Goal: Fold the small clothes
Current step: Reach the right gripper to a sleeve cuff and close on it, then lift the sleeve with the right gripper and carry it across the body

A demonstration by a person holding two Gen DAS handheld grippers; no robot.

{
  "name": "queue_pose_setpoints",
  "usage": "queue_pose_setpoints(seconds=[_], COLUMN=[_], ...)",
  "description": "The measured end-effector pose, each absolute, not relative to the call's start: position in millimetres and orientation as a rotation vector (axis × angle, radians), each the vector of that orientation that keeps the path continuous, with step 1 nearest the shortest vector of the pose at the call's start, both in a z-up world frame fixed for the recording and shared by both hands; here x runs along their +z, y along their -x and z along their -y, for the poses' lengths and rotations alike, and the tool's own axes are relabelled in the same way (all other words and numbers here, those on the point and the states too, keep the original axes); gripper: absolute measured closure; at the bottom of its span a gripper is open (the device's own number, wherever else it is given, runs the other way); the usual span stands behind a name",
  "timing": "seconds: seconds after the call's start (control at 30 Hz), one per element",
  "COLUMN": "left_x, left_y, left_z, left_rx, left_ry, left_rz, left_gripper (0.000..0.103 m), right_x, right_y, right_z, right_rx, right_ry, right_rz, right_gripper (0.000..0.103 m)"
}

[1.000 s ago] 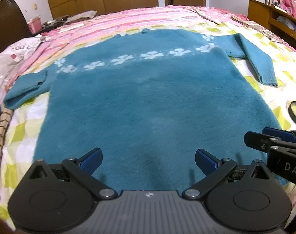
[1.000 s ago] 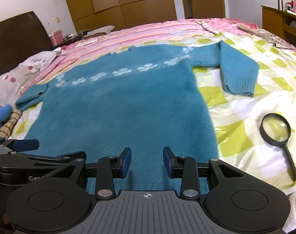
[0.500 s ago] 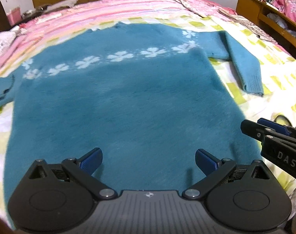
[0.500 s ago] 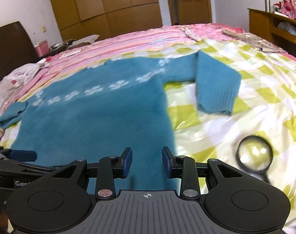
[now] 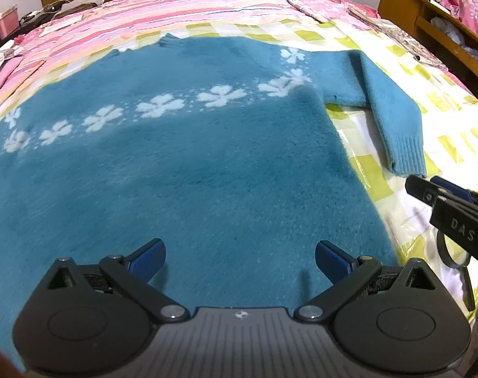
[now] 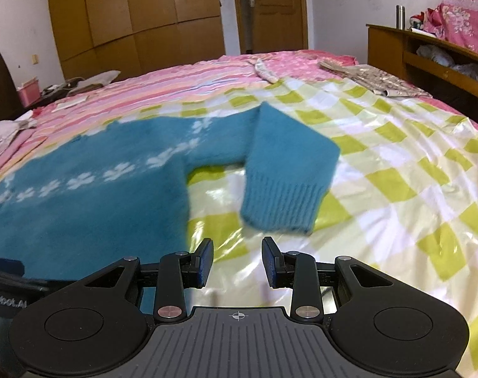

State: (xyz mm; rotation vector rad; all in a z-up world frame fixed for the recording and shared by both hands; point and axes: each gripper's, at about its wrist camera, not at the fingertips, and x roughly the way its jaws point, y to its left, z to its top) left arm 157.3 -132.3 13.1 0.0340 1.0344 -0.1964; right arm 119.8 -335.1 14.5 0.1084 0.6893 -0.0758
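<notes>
A teal sweater [image 5: 188,163] with a band of white flowers lies flat on the bed, front hem toward me. Its right sleeve [image 5: 393,116] bends down toward me, ribbed cuff [image 6: 281,201] nearest. My left gripper [image 5: 239,260] is wide open and empty above the sweater's lower body. My right gripper [image 6: 237,261] is partly open and empty above the checked sheet, just short of the cuff; it also shows in the left wrist view [image 5: 443,192]. The left sleeve is out of view.
The yellow-and-white checked sheet [image 6: 396,170] covers the bed over a pink striped cover [image 5: 163,9]. A black magnifying glass [image 5: 459,261] lies on the sheet right of the hem. A wooden shelf unit [image 6: 428,60] stands at the right, wardrobes [image 6: 138,15] behind.
Both grippers have moved right across the bed. The right gripper left the sweater's hem and now faces the right sleeve cuff. Both stayed empty.
</notes>
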Motion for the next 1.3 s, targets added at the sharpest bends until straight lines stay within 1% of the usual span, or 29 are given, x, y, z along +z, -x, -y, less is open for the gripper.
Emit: queue_pose_setpoints(seconds=[0.13,0.63,0.73,0.97,1.03,1.1,1.13,1.2,1.23,1.3], left_x=[10,-4,-3,-2,-3,-3,-3,-1,1,3], left_y=[-163,-146,-142,-138,-138,-139,-139,-139,-139,-138], left_z=[139,135,133,127,124,121,119,115,112,106], left_rx=[-0.183,-0.188,-0.190,-0.190,-0.188,-0.189,-0.189,-0.189,-0.189,-0.187], left_ry=[-0.057,-0.103,-0.107,-0.129,-0.124,-0.111,-0.104,-0.091,-0.083,-0.069], left_rz=[-1.032,-0.990,-0.973,-0.941,-0.939,-0.940,-0.938,-0.929,-0.923,-0.912], left_gripper=[0.000,0.000,0.000,0.000,0.000,0.000,0.000,0.000,0.000,0.000], right_x=[8,-15,-16,-26,-25,-23,-21,-16,-12,-3], right_y=[-134,-150,-154,-182,-187,-190,-191,-192,-193,-194], right_z=[339,345,339,330,331,336,340,349,353,361], right_rx=[-0.092,-0.111,-0.109,-0.156,-0.165,-0.169,-0.169,-0.144,-0.134,-0.109], right_ry=[-0.089,-0.035,-0.001,0.115,0.131,0.121,0.112,0.054,0.016,-0.081], right_rz=[-0.690,-0.702,-0.694,-0.684,-0.690,-0.708,-0.718,-0.743,-0.756,-0.778], right_gripper=[0.068,0.067,0.061,0.061,0.065,0.074,0.081,0.089,0.098,0.098])
